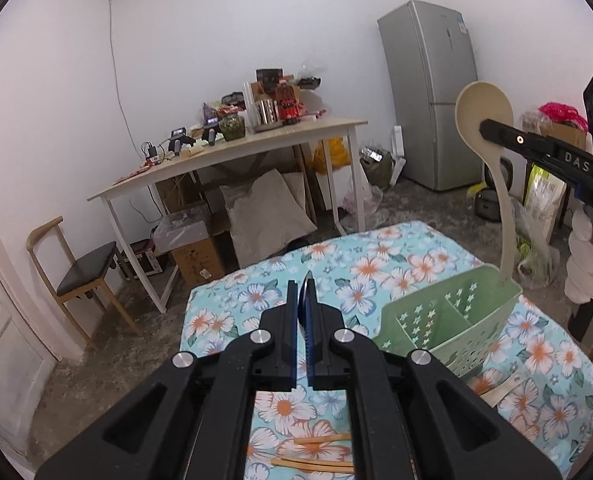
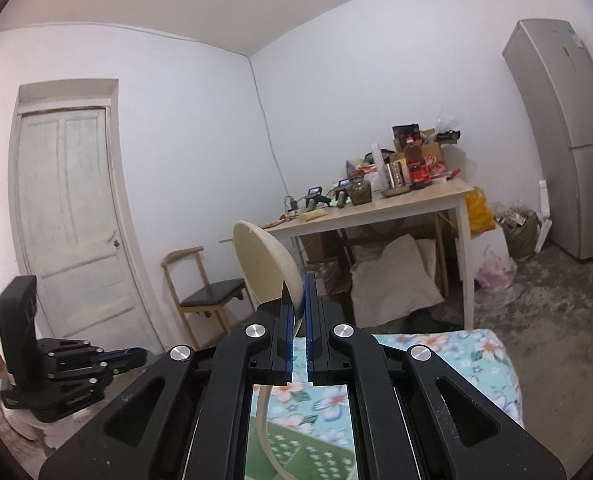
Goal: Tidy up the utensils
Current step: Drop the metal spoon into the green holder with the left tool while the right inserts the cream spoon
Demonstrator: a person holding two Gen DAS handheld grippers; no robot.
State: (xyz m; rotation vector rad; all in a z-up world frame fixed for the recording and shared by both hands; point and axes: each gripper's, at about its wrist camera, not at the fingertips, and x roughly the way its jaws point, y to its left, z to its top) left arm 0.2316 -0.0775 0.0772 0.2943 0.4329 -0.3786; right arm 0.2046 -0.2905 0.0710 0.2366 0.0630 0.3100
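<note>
Ladle [image 1: 484, 114], cream plastic, long curved handle: held upright by the right gripper [image 1: 486, 128], which is clamped on the bowl edge, handle hanging down. The handle tip sits at the far corner of the green utensil caddy [image 1: 448, 320]; whether it is inside the compartment or only touching the rim cannot be told. The caddy lies toward 3 o'clock on the floral tablecloth [image 1: 256, 296] in the left wrist view.

Risks, as judged:
- Grip is on the bowl, not the handle. The rounded, smooth surface could slip or pivot between the blue pads [image 2: 309, 312] if the tip catches the caddy wall.
- Caddy looks light and is not braced. A sideways push from the handle could tip or slide it.
- On release the tall, top-heavy ladle may lean and pull the caddy over.
- Chopsticks [image 1: 316, 462] at 6 o'clock, near the table edge, could get knocked off by the left gripper.

Pose:
- Right gripper comes in from 3 o'clock, raised above the caddy, roughly level, fingers closed on the ladle bowl [image 2: 266, 266].
- Left gripper [image 1: 304, 304] is low over the cloth, pointing to 12 o'clock, fingers nearly together with only a thin gap, nothing visibly held, well apart from the caddy.
</note>
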